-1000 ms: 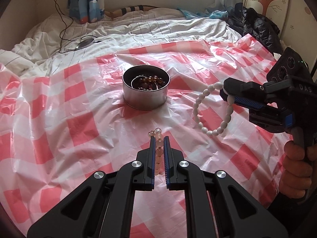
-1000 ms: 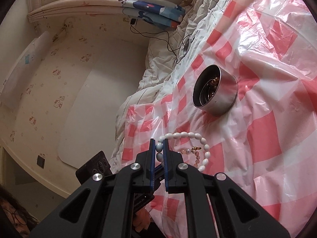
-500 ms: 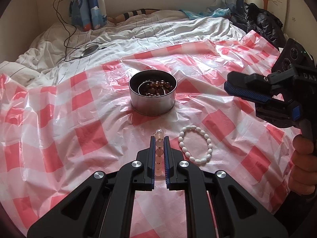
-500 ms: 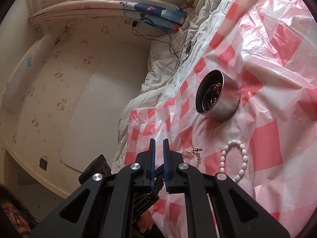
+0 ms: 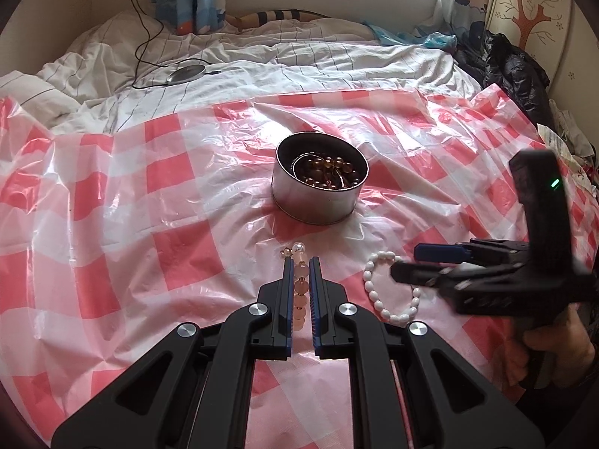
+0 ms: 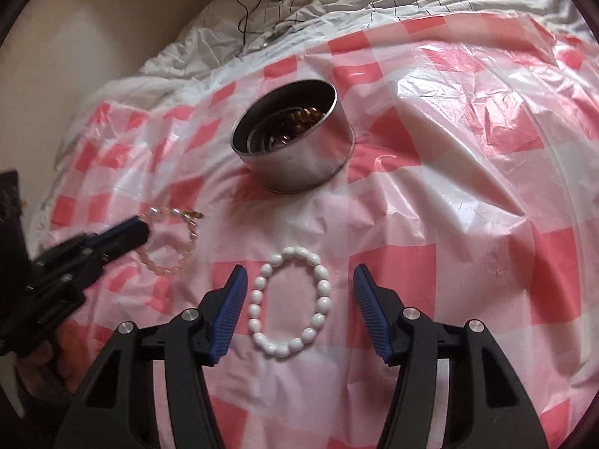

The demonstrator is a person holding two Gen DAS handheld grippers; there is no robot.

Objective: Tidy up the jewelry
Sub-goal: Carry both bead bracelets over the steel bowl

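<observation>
1. Jaws of the right gripper now gape wide around the white bracelet, dropped a moment ago onto the checked sheet; a regrasp seems needed.
2. Left gripper stays clamped on the pink bracelet; the tin lies beyond.

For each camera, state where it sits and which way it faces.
Left wrist: rides the left gripper, facing up the bed to the tin; fingers pinch the pink bracelet; right gripper at right.
Right wrist: rides the open right gripper, looking down over the white bracelet; left gripper at left.
Shared: tin, both bracelets, checkered sheet.
</observation>
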